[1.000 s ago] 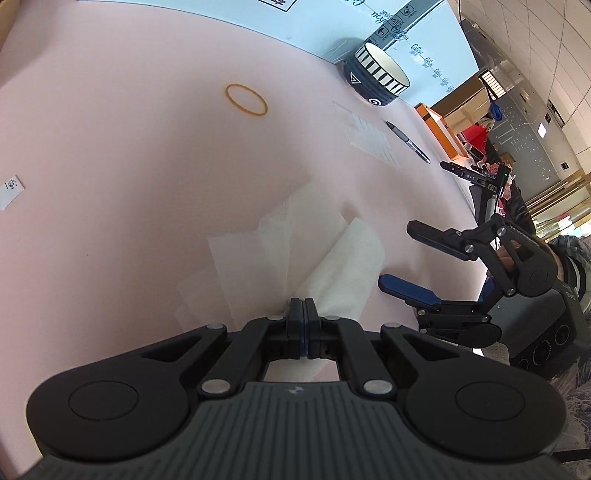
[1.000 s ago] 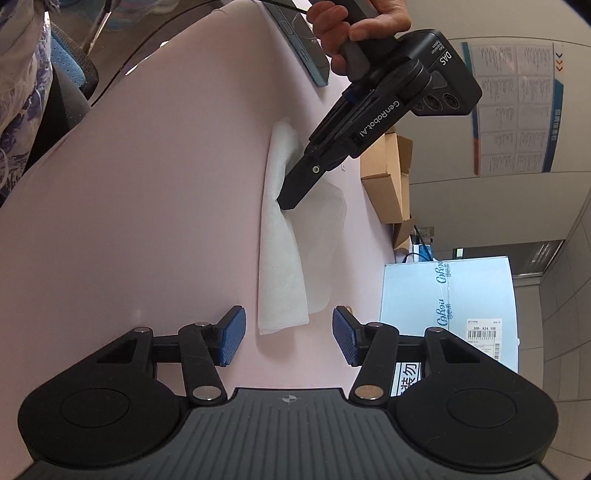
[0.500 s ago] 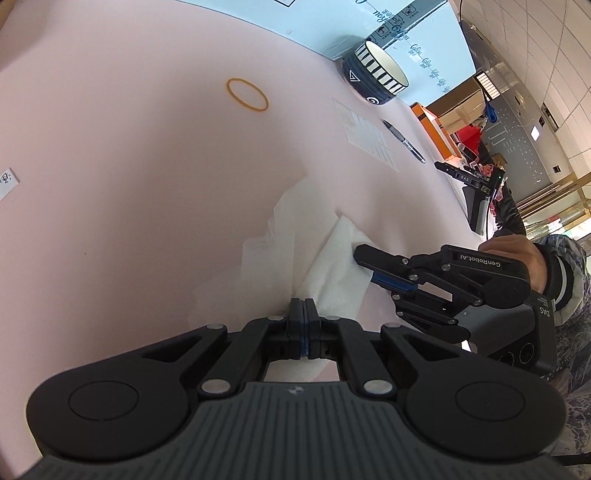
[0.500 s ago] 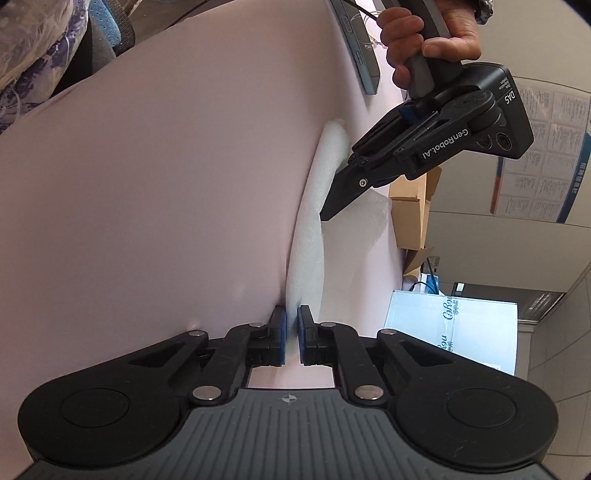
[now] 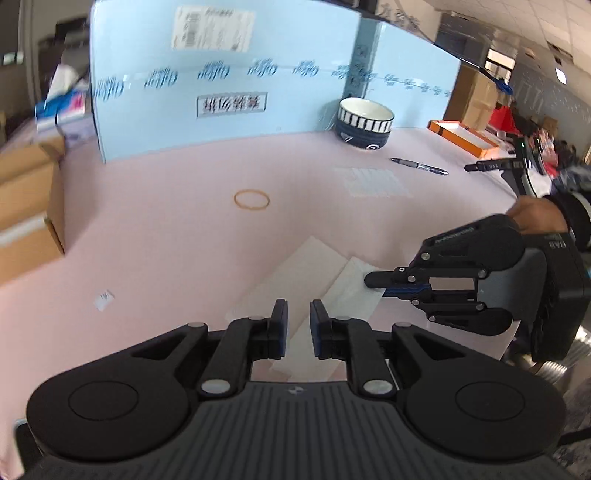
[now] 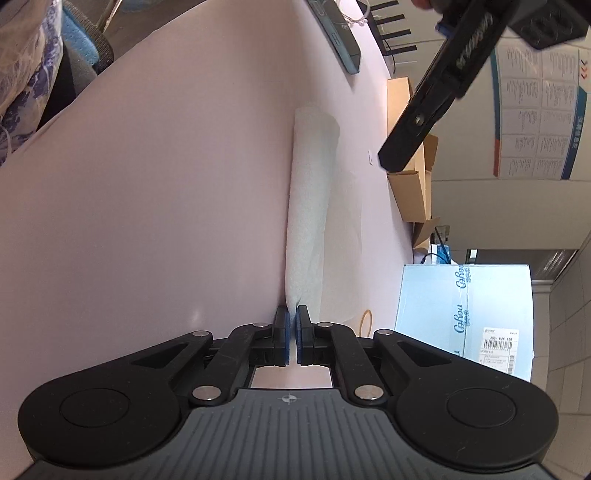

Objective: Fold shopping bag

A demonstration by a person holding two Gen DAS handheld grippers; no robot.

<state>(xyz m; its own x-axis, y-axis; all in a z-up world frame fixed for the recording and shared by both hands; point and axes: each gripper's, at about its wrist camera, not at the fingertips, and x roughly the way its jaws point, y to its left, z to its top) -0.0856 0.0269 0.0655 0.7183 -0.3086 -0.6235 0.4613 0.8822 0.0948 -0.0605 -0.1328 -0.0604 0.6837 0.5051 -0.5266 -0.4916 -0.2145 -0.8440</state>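
Note:
A thin white shopping bag (image 5: 314,269) lies folded into a long strip on the pink table (image 5: 166,221). My left gripper (image 5: 298,317) hovers above the strip's near end, its jaws opening, and nothing is pinched between them. My right gripper (image 5: 373,279) comes in from the right and is shut on the strip's corner. In the right wrist view the bag (image 6: 310,192) runs straight away from my right gripper (image 6: 291,323), whose pads clamp its near end. The left gripper (image 6: 436,99) hangs above the table at upper right, clear of the bag.
A rubber band (image 5: 251,199), a pen (image 5: 419,165), a sheet of clear labels (image 5: 376,181) and a striped bowl (image 5: 364,123) lie beyond the bag. A light blue box (image 5: 221,77) stands behind them, with cardboard boxes (image 5: 26,206) at the left. A phone (image 6: 336,35) lies near the table's far edge.
My left gripper let go of the bag, lifted away and rolled level, its jaws parting. My right gripper closed on the bag's corner and stayed put. The bag now lies as a flat strip.

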